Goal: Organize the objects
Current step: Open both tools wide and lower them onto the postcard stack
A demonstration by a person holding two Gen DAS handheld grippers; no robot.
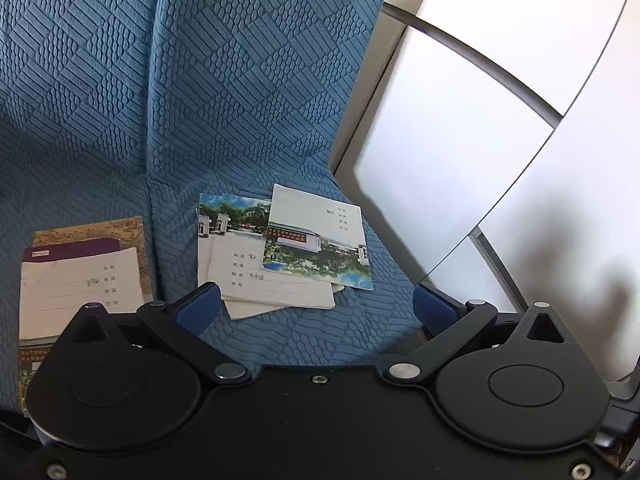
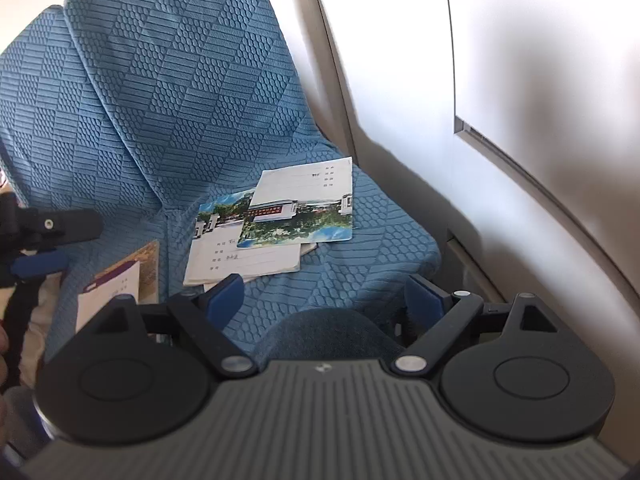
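Observation:
A loose pile of thin notebooks (image 1: 280, 256) with photo covers lies on the blue quilted seat (image 1: 248, 92); the top one (image 1: 320, 244) sits askew over two others. A second pile (image 1: 80, 280), with a purple-edged booklet on top, lies to the left. My left gripper (image 1: 316, 308) hovers just in front of the right-hand pile, jaws wide apart with only seat fabric between them. In the right wrist view the same askew pile (image 2: 276, 224) lies ahead of my right gripper (image 2: 324, 296), which is open and holds nothing. The left gripper's finger (image 2: 40, 264) shows at that view's left edge.
A white cabinet or wall panel (image 1: 480, 120) with a dark curved bar stands close on the right of the seat. The seat's front edge (image 2: 328, 328) drops off under my right gripper. A person's hand shows at the far left (image 2: 3, 356).

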